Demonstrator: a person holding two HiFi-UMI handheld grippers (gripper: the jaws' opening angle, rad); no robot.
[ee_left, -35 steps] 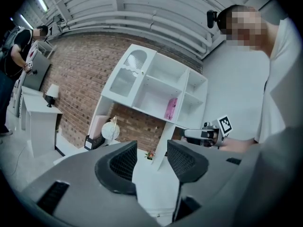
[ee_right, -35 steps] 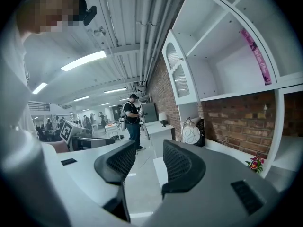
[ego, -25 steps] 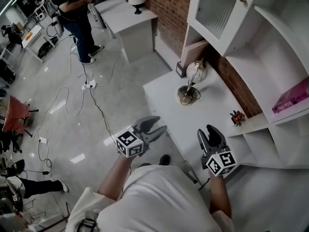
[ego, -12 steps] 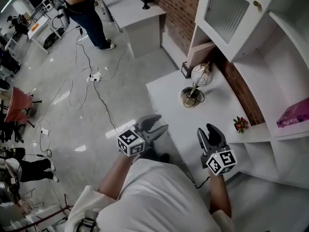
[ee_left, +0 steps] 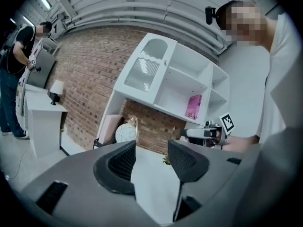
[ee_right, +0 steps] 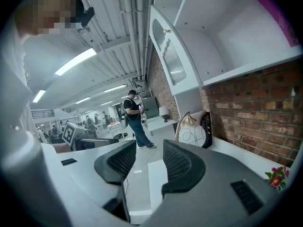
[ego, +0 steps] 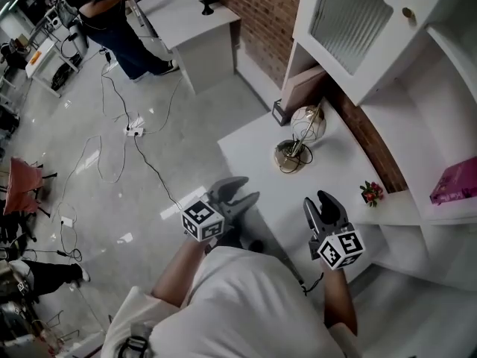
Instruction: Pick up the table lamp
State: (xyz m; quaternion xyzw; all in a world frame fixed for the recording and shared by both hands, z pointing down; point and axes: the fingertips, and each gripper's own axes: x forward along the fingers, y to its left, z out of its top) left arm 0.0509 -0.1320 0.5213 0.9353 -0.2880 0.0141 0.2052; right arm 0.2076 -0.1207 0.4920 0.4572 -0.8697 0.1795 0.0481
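Observation:
The table lamp (ego: 302, 131), with a round wire-patterned globe on a brass arc over a round base, stands on the white desk (ego: 253, 162) near the brick wall. My left gripper (ego: 240, 196) is over the desk's near left edge, open and empty. My right gripper (ego: 323, 204) hovers over the desk's near right part, also open with nothing between its jaws. Both are well short of the lamp. In the left gripper view the globe (ee_left: 125, 132) shows beyond the jaws, left of centre. In the right gripper view the lamp (ee_right: 193, 134) is ahead, right of the jaws.
A small red flower pot (ego: 369, 192) sits by the shelf unit's lower ledge. A pink box (ego: 455, 181) lies on a shelf. A white cabinet door (ego: 358, 21) hangs above the desk. A dark frame (ego: 279, 112) leans behind the lamp. Cables (ego: 134, 133) cross the floor; a person (ego: 97, 10) stands by a far table.
Both grippers have moved a little forward toward the desk, keeping their jaws as they were. The lamp stands where it was.

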